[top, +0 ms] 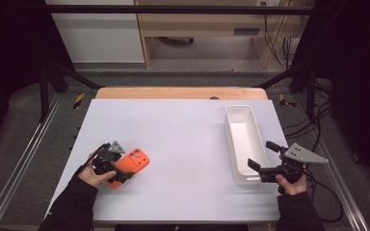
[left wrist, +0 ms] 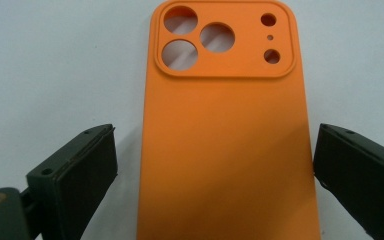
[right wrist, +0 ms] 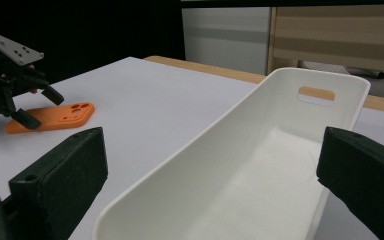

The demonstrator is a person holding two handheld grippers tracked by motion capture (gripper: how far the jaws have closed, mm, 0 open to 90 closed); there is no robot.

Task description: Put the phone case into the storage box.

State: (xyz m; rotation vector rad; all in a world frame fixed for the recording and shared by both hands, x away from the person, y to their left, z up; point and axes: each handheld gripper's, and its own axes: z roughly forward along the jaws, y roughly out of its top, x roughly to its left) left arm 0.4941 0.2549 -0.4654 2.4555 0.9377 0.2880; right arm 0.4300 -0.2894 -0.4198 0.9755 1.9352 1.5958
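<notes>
An orange phone case (top: 134, 163) lies flat on the white table (top: 183, 144), camera cut-outs facing up and away from the person's left hand. My left gripper (top: 123, 167) straddles its near end. In the left gripper view the case (left wrist: 225, 150) lies between the two jaws; a gap shows on the left side, and the right pad (left wrist: 345, 170) sits right at the case's edge. My right gripper (top: 262, 155) stands open at the near end of a long white bin (top: 229, 134), its jaws on either side of the bin (right wrist: 180, 165), which holds nothing.
The bin runs lengthwise along the table's right side. A wooden strip (top: 180, 93) borders the far edge. Black frame posts and cables stand around the table. From the right gripper view, the left gripper (right wrist: 40, 107) and case (right wrist: 55, 117) lie far left.
</notes>
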